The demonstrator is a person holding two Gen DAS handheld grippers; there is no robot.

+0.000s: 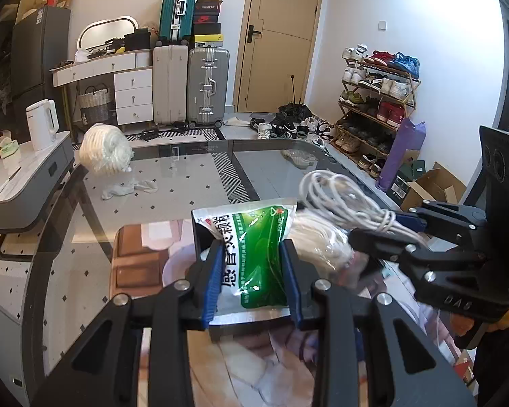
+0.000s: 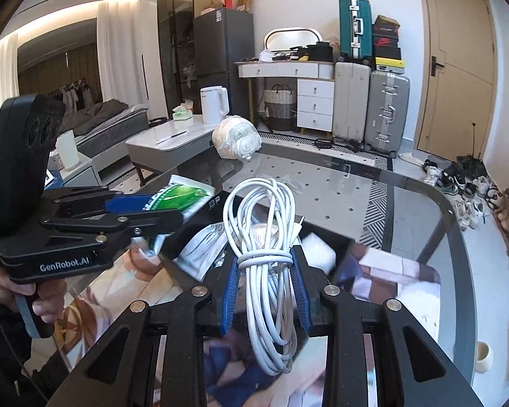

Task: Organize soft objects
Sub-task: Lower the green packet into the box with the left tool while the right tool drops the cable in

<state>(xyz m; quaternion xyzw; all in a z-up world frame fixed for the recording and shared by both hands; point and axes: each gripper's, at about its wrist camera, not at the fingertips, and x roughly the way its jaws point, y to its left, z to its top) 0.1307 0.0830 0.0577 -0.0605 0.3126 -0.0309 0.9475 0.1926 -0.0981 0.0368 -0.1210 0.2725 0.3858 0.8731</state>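
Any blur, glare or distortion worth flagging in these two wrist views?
Left wrist view: heavy fisheye bending, glass table mirrors the room, green packet sharp, printed mat below smeared. Right wrist view: same bending, ceiling strip glare, white cable sharp, mat blurred.

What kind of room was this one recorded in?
Most likely a lived-in studio flat or bedroom with its entryway. A shoe rack packed with pairs stands by the door, suitcases are stacked against the wall, and a bed shows behind the glass table.

The green sachet (image 1: 258,254) hides the box beneath; its contents blur.
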